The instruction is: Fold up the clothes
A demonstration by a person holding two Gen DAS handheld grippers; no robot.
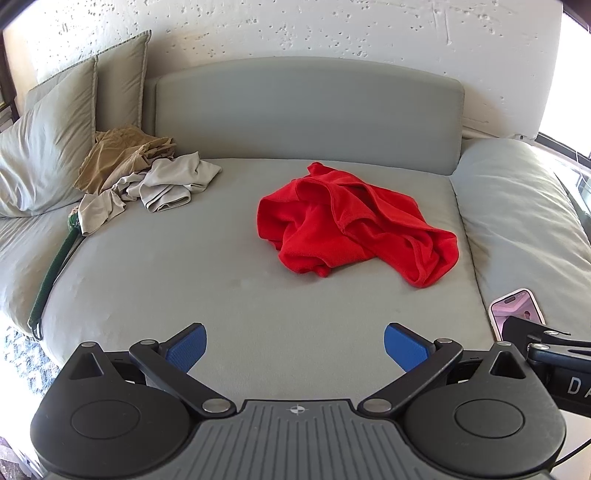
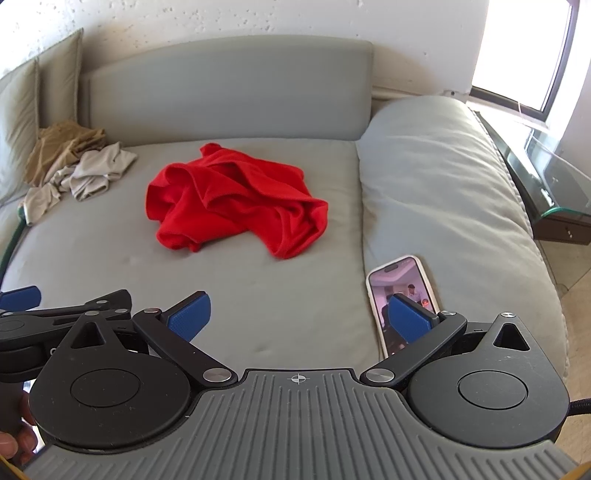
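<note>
Your left gripper (image 1: 294, 345) and right gripper (image 2: 299, 314) are gaping wide, the crumpled red garment (image 1: 354, 225) lying well ahead, untouched.

Setting: home bedroom or lounge. Evidence: grey upholstered daybed (image 1: 258, 295) with padded backrest (image 1: 306, 110) at 12 o'clock; cushions (image 1: 66, 129) at 10 o'clock; bolster (image 2: 443, 184) and bright window (image 2: 517, 55) at 2 o'clock; loose clothes heaped (image 1: 147, 177); white textured wall (image 1: 295, 26).
</note>
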